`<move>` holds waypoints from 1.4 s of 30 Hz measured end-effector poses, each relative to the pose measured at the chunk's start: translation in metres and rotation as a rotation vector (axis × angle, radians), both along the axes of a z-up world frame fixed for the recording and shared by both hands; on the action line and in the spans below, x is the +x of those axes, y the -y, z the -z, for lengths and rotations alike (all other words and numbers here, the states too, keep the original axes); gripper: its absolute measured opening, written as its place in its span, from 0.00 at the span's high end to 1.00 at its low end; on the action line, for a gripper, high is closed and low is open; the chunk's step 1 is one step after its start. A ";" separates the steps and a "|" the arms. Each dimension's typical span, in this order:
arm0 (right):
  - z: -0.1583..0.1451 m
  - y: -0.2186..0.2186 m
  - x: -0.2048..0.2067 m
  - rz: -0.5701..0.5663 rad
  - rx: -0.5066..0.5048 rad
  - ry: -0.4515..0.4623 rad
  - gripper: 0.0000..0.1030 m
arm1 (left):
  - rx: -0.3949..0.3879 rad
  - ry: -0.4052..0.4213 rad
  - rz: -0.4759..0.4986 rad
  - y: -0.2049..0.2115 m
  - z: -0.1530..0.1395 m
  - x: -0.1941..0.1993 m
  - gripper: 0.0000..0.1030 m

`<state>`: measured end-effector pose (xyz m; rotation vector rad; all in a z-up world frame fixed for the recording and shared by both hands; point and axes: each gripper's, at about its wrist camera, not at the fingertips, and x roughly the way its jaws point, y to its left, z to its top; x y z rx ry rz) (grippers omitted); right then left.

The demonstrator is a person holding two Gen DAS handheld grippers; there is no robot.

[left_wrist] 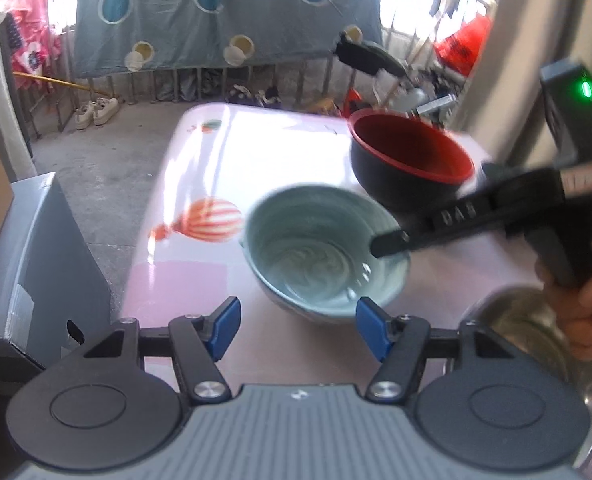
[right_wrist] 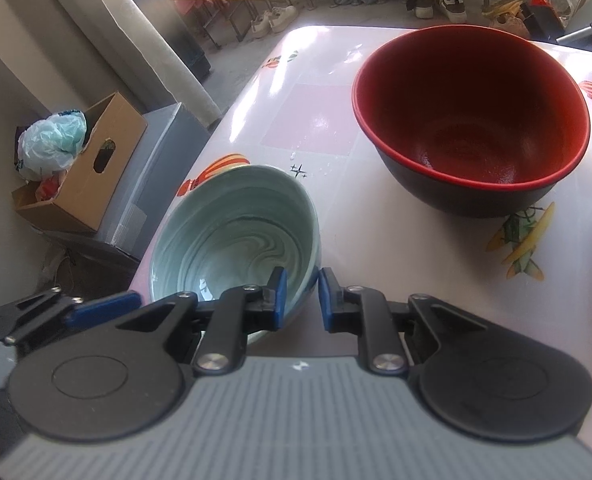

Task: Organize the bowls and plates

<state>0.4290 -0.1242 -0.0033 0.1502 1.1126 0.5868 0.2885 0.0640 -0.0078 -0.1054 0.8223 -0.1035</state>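
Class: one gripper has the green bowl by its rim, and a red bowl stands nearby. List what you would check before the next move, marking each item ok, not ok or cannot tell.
1. Right gripper has its jaws closed on the rim of the green bowl, one inside and one outside: ok.
2. Left gripper is free, jaws open with nothing between them: ok.
3. Green bowl is empty: ok.
4. Red bowl is upright and empty: ok.
5. Table between the two bowls is bare: ok.
6. Green bowl is lifted clear of the table: cannot tell.
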 end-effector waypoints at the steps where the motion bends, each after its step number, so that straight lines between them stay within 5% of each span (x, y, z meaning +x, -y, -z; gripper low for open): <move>1: 0.000 0.001 0.002 0.004 0.003 0.003 0.84 | -0.004 0.003 -0.016 -0.004 -0.001 0.003 0.37; 4: 0.000 0.006 0.005 0.020 0.013 0.008 0.84 | -0.009 -0.002 -0.057 -0.009 -0.003 0.017 0.41; 6: 0.000 0.008 0.008 0.028 0.019 0.005 0.84 | -0.005 -0.021 -0.077 -0.011 0.000 0.028 0.54; 11: 0.004 0.007 0.013 0.037 0.030 -0.018 0.84 | 0.017 -0.096 -0.124 -0.014 0.010 0.051 0.71; 21: 0.015 0.002 0.015 0.041 0.013 -0.044 0.86 | -0.004 -0.161 -0.122 -0.014 0.021 0.064 0.88; 42: 0.012 -0.005 0.003 0.043 -0.027 -0.055 0.90 | 0.045 -0.140 -0.179 0.005 -0.005 0.054 0.91</move>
